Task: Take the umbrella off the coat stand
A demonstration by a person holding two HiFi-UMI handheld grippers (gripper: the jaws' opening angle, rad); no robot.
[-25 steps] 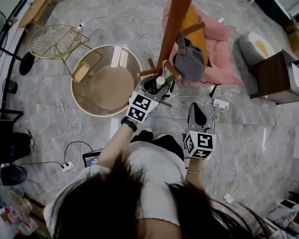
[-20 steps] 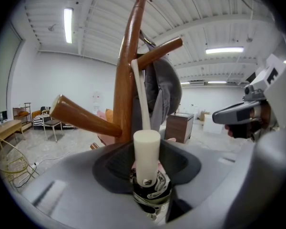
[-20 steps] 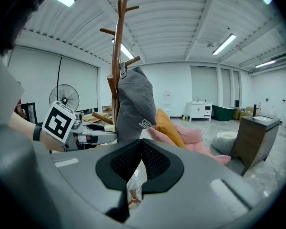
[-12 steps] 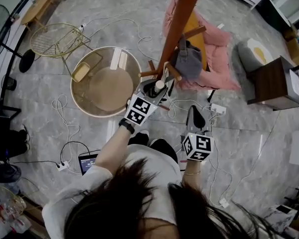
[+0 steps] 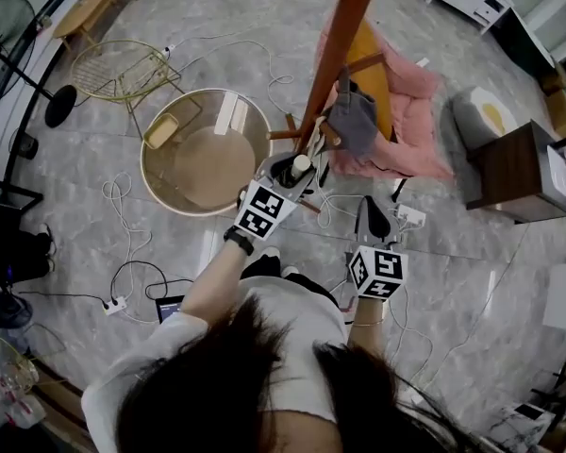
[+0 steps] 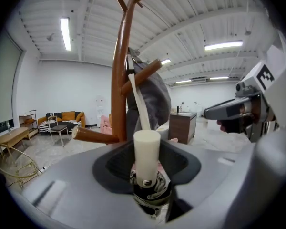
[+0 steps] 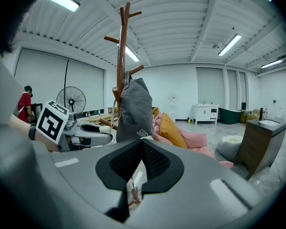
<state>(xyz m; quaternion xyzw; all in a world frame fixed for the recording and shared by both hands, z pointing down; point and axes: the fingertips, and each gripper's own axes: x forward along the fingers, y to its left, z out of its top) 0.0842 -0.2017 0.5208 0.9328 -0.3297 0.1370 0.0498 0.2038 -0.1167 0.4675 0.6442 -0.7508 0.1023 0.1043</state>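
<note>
My left gripper is shut on the umbrella, a folded black-and-white patterned one with a cream handle that stands up between the jaws. Its cream strap runs up to a peg of the brown wooden coat stand, right in front of the gripper. A grey cap hangs on the stand beside it. My right gripper hovers lower right, apart from the stand; its jaws are shut with nothing between them.
A round glass table stands left of the stand, with a gold wire chair behind it. Pink cushions lie behind the stand, a dark wooden side table at right. Cables trail over the floor. A person in red stands far off.
My left gripper has risen a little beside the stand with the umbrella still in it. The right gripper has stayed in place.
</note>
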